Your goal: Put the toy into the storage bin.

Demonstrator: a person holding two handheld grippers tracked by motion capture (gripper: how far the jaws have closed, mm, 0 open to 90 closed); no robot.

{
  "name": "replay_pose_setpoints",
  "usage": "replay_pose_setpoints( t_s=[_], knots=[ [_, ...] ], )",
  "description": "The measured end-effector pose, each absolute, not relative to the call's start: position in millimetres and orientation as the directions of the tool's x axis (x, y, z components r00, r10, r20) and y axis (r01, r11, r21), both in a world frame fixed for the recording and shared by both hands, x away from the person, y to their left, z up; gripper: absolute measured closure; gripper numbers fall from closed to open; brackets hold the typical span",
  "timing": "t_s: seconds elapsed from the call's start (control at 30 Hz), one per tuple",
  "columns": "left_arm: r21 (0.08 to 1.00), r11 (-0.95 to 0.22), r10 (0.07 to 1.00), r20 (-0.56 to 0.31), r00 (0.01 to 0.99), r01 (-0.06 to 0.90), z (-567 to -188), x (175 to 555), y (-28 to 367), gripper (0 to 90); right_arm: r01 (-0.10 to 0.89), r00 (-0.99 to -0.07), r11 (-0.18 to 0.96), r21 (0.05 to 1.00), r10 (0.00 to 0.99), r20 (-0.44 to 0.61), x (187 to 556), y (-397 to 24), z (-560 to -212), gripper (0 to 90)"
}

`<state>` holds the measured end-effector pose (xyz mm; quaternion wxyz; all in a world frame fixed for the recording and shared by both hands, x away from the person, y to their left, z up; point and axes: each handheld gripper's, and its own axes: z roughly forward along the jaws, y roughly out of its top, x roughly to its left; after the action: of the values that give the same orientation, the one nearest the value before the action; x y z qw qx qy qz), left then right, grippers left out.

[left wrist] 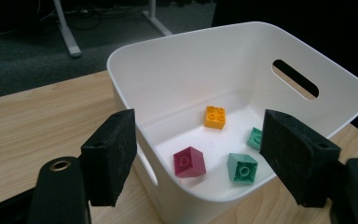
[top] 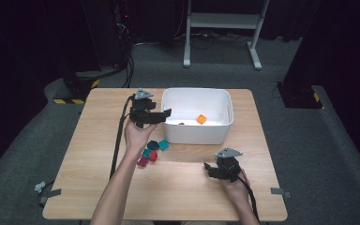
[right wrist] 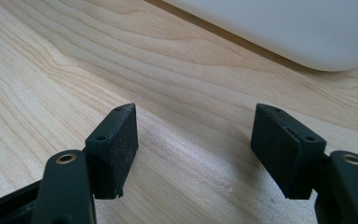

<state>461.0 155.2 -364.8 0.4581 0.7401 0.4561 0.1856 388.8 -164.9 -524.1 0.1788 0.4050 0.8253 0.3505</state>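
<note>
Left gripper (left wrist: 196, 158) hangs at the near rim of the white bin (left wrist: 177, 70), jaws spread wide with nothing between them. Inside the bin lie a dark red brick (left wrist: 189, 162), an orange brick (left wrist: 215, 116) and two green bricks (left wrist: 242, 167); no writing is legible on them. Right gripper (right wrist: 193, 149) hovers low over the wooden table (right wrist: 51, 70), jaws likewise apart and empty.

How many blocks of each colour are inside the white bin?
In the white bin:
Orange block: 1
Dark red block: 1
Green blocks: 2
Total: 4
</note>
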Motion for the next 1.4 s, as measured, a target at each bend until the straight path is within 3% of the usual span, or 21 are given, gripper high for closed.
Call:
replay_pose_setpoints(
  t_s=[0.7, 1.4],
  knots=[
    [0.821, -0.159, 0.895, -0.114, 0.431, 0.548, -417, 397, 206, 29.1, 0.542, -0.608, 0.427, 0.724, 0.794, -0.012, 389, -165, -524, 31.8],
    [0.781, -0.16, 0.923, -0.098, 0.371, 0.604, -479, 359, 215, 35.4, 0.545, -0.607, 0.425, 0.723, 0.795, -0.01, 389, -165, -524, 31.8]
  ],
)
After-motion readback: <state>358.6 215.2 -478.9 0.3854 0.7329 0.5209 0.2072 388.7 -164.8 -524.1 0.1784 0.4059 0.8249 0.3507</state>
